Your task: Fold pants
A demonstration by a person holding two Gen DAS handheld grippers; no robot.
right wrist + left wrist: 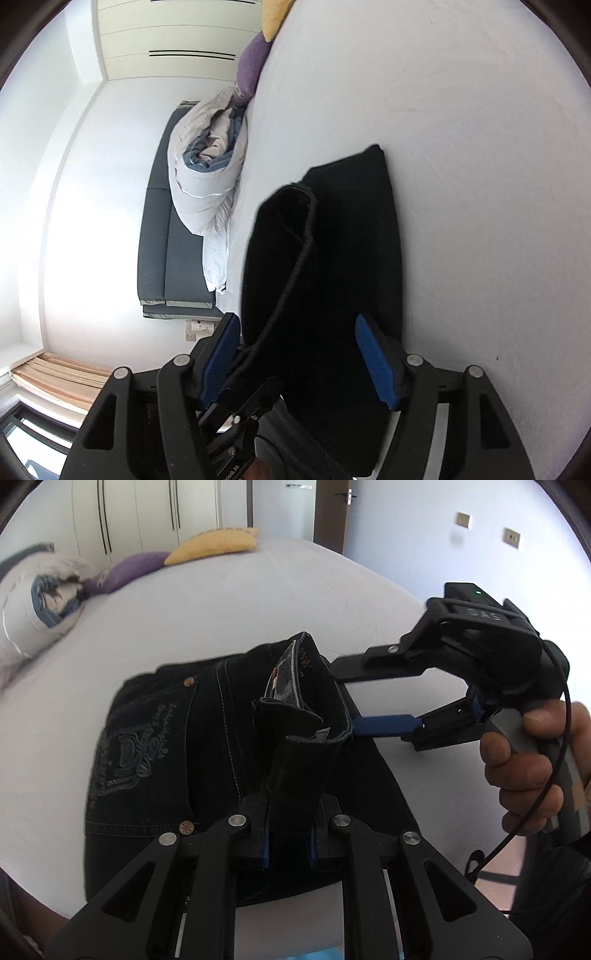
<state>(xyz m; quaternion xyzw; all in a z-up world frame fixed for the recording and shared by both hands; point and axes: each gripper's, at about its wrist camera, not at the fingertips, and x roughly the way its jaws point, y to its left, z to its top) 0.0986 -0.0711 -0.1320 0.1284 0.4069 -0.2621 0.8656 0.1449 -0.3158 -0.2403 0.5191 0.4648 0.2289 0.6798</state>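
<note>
Dark, nearly black jeans (159,746) lie folded on a white bed (258,602), with a stitched back pocket and rivets facing up. My left gripper (289,834) is shut on a raised strip of the jeans' fabric, lifting it above the folded stack. From the right, my right gripper (343,698) reaches in with a hand (524,760) on its handle. Its jaws stand open around the lifted hem edge. In the right wrist view the blue pads (376,362) of the right gripper (299,343) stand wide apart, the jeans (332,240) between them and not pressed.
A rolled grey and blue duvet (33,602), a purple pillow (129,570) and a yellow pillow (214,544) lie at the far end of the bed. White wardrobes (147,513) and a dark door (332,509) stand behind. Bare sheet surrounds the jeans.
</note>
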